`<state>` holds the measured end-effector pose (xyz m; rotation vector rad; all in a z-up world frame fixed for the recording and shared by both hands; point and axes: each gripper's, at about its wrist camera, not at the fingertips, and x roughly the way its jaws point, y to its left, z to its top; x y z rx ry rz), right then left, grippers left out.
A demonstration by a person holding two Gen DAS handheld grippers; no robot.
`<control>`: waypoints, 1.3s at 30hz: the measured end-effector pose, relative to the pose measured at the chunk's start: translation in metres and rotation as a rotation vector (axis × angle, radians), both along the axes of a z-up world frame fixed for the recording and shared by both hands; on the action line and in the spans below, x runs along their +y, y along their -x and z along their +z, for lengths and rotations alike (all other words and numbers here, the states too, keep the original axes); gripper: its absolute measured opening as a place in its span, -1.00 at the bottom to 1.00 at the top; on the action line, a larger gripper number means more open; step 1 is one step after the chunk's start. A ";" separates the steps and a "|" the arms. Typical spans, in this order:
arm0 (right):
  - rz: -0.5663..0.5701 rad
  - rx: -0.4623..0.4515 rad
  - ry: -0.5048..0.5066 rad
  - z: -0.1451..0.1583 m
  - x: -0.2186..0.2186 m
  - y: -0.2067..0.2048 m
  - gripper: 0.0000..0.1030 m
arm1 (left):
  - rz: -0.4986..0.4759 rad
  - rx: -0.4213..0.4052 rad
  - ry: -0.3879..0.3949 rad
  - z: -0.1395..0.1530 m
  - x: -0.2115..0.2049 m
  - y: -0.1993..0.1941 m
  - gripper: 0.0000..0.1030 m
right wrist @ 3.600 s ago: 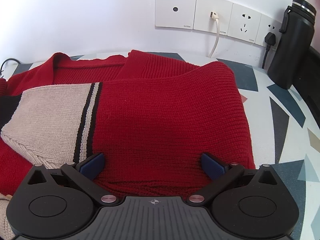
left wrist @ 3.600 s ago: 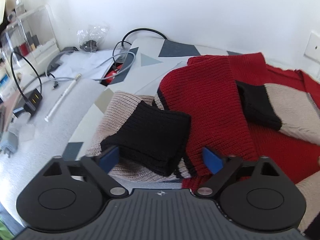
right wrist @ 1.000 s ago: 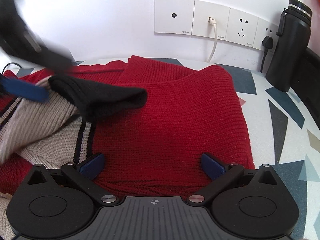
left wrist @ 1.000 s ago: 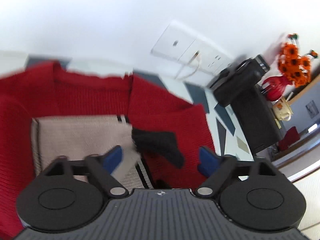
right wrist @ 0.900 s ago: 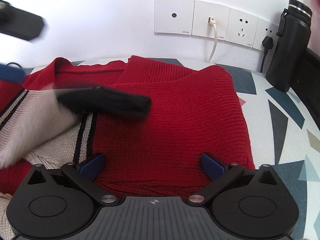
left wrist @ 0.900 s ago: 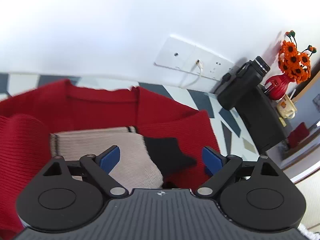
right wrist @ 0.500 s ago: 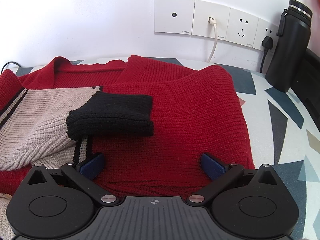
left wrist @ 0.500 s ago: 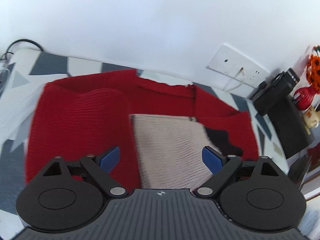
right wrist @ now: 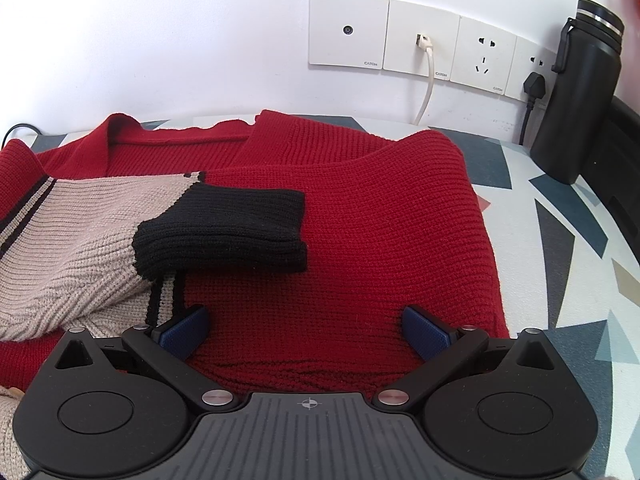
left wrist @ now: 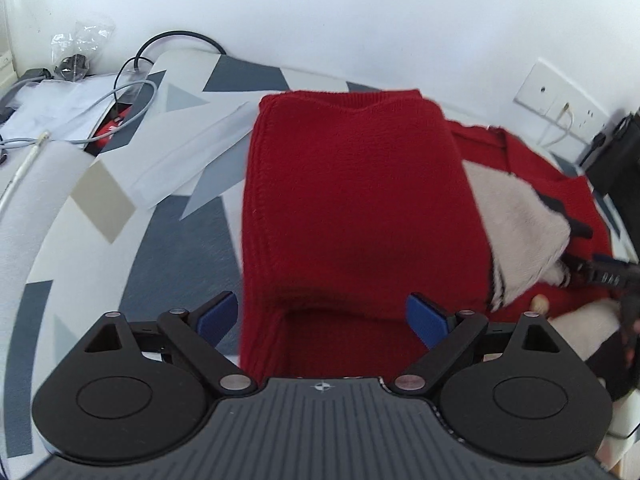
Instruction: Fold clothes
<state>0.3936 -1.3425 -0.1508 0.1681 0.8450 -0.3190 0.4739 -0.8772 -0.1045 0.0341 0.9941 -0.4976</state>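
Observation:
A red knit sweater [left wrist: 352, 200] lies on the patterned table, its left side folded over into a thick red panel. Its beige sleeve [right wrist: 80, 236] with a black cuff [right wrist: 224, 232] lies across the red body [right wrist: 360, 216]. My left gripper [left wrist: 322, 316] is open, its blue pads on either side of the near edge of the folded red panel. My right gripper [right wrist: 306, 328] is open, its blue pads spread over the near hem of the red body. The right gripper also shows at the right edge of the left wrist view [left wrist: 612, 276].
The tabletop [left wrist: 168, 240] has a grey, white and beige geometric pattern. Cables [left wrist: 132, 92], papers and a plastic bag [left wrist: 80, 48] lie at the far left. Wall sockets [right wrist: 424, 44] with plugs are on the back wall. A black bottle [right wrist: 580, 92] stands at the far right.
The left gripper carried the left sleeve across onto the red body and let it go, then swung back left to the folded red edge. The right gripper has stayed in place.

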 end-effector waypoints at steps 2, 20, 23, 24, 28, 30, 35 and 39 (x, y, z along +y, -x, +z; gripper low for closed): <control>0.004 0.008 -0.020 0.003 -0.003 -0.001 0.99 | -0.013 -0.006 -0.023 -0.004 0.003 0.005 0.82; -0.226 -0.138 -0.758 0.010 -0.043 -0.025 0.12 | -0.082 -0.117 -0.130 -0.023 -0.005 0.020 0.82; -0.227 -0.134 -0.700 0.009 -0.037 -0.035 -0.14 | -0.142 -0.157 -0.199 -0.025 -0.019 0.022 0.82; -0.232 -0.130 -0.687 0.010 -0.037 -0.037 -0.40 | -0.152 -0.167 -0.221 -0.027 -0.023 0.022 0.82; -0.182 -0.174 -0.555 0.041 -0.026 -0.034 -0.78 | -0.107 -0.197 -0.274 -0.029 -0.034 0.010 0.92; -0.113 -0.259 -0.450 0.066 -0.017 -0.028 -0.79 | -0.045 -0.210 -0.304 -0.028 -0.037 0.004 0.92; -0.093 -0.400 -0.345 0.097 -0.022 -0.005 -0.79 | 0.081 -0.187 -0.277 -0.029 -0.026 -0.005 0.92; -0.171 -0.232 -0.343 0.059 -0.040 0.009 -0.79 | 0.116 -0.140 -0.215 -0.032 -0.012 -0.008 0.92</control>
